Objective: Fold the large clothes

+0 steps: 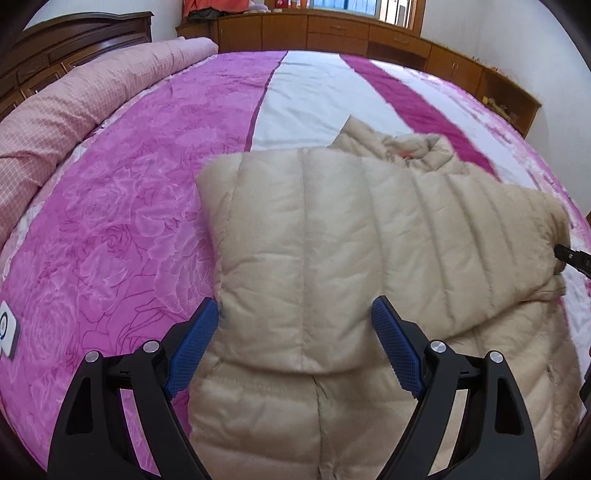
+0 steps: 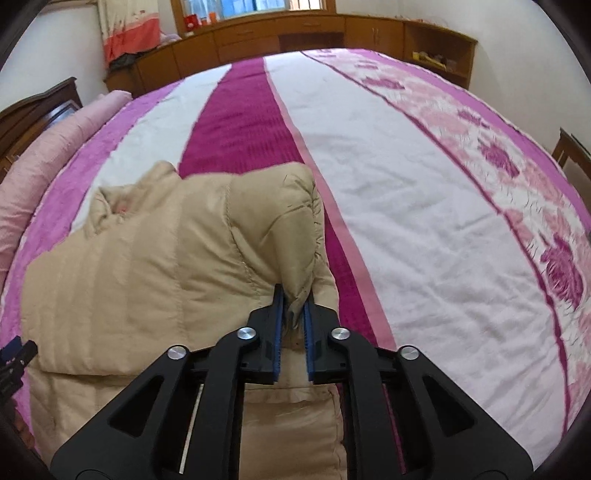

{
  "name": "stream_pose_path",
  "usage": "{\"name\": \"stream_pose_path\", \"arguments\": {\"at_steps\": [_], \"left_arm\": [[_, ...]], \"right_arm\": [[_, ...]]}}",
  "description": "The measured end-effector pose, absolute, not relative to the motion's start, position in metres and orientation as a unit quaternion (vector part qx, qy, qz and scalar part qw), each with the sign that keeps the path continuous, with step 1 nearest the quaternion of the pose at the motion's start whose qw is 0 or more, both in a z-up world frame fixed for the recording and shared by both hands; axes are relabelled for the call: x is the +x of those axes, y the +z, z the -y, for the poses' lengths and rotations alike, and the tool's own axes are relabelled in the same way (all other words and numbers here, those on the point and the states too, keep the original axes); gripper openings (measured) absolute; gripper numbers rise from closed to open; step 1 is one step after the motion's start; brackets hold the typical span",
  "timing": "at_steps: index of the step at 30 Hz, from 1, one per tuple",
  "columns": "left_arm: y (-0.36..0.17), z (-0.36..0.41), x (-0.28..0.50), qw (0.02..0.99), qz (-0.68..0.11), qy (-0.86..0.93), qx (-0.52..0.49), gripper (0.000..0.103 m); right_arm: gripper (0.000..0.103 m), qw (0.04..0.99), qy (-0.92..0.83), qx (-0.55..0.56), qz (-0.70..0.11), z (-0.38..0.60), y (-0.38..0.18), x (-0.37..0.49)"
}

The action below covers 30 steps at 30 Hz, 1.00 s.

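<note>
Beige quilted down jacket [image 1: 332,236], partly folded, lies on the near part of the bed, its collar toward the far side; its near hem is cut off by the frame edge. Right gripper [image 2: 294,314]: jaws pinching a bunched fold at the jacket's right edge, the fabric between the blue pads hard to make out. Left gripper [image 1: 295,321]: jaws spread wide over the jacket's near left portion, gripping nothing; contact with the fabric cannot be told. Pink, magenta and white striped bedspread [image 1: 147,155] beneath. Rolled pink quilt [image 1: 74,110] far left. Wooden cabinets [image 1: 332,33] beyond.
</note>
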<state>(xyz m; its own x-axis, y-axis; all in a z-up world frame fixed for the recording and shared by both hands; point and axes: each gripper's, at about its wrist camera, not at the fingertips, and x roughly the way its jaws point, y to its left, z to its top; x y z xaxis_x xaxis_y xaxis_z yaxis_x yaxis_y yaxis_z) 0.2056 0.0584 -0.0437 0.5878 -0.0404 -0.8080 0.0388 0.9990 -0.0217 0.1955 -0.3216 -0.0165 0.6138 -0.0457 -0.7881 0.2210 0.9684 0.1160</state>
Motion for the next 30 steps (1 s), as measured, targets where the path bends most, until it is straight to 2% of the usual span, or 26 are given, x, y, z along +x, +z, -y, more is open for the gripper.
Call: {"name": "stream_pose_path", "arguments": {"at_steps": [2,6,8,18,26,30], "left_arm": [[-0.048,-0.057,0.208,0.889,-0.456,-0.020,0.008,0.082],[-0.047,-0.056,0.207,0.890,-0.456,-0.018,0.015,0.082],[-0.042,-0.059,0.202,0.890,-0.455,-0.021,0.008,0.082],[-0.017,-0.070,0.163,0.894,-0.446,-0.034,-0.005,0.082],[-0.014,-0.079,0.114,0.888,-0.457,-0.040,-0.003,0.082],[-0.019,-0.084,0.092,0.880,-0.473,-0.041,0.004,0.082]], "right_arm": [[0.023,0.891,-0.078,0.104,-0.435,0.325,-0.025,0.195],[0.030,0.890,-0.063,0.142,-0.428,0.339,-0.025,0.188],[0.037,0.892,-0.059,0.152,-0.423,0.343,-0.019,0.181],[0.046,0.901,-0.028,0.132,-0.413,0.342,0.007,0.115],[0.059,0.895,0.001,0.115,-0.431,0.325,-0.003,0.056],[0.061,0.890,0.008,0.110,-0.442,0.318,-0.013,0.029]]}}
